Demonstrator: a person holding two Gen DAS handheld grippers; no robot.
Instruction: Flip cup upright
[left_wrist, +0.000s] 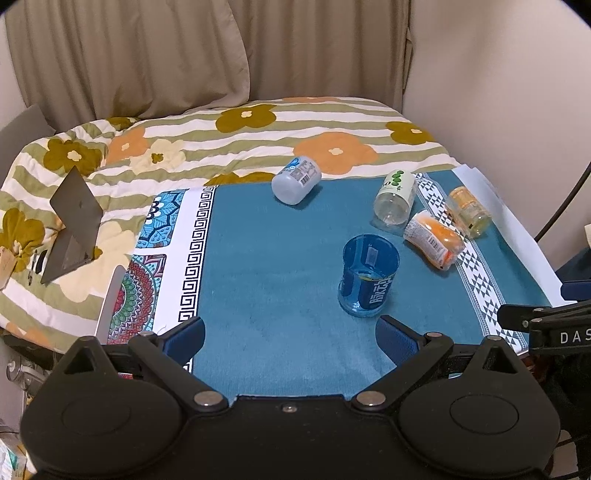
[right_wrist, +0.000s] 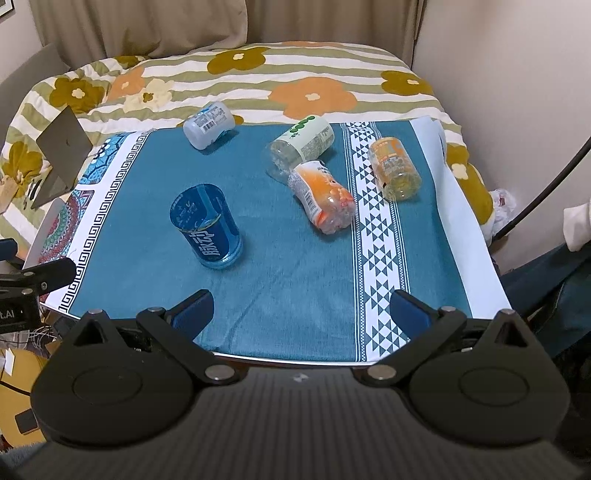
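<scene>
A blue see-through cup (left_wrist: 367, 275) stands upright on the teal cloth (left_wrist: 266, 266), mouth up; it also shows in the right wrist view (right_wrist: 207, 225). Four other cups lie on their sides: a white one (left_wrist: 297, 180) (right_wrist: 209, 124), a green-labelled clear one (left_wrist: 395, 197) (right_wrist: 301, 144), an orange-and-clear one (left_wrist: 432, 239) (right_wrist: 325, 201), and a yellow-orange one (left_wrist: 468, 211) (right_wrist: 395, 169). My left gripper (left_wrist: 290, 336) is open and empty, just short of the blue cup. My right gripper (right_wrist: 301, 308) is open and empty near the cloth's front edge.
The cloth covers a table set against a bed with a flowered quilt (left_wrist: 236, 144). A grey laptop-like stand (left_wrist: 72, 221) lies on the quilt at left. Curtains and a wall stand behind. The right gripper's body (left_wrist: 554, 328) shows at the left view's right edge.
</scene>
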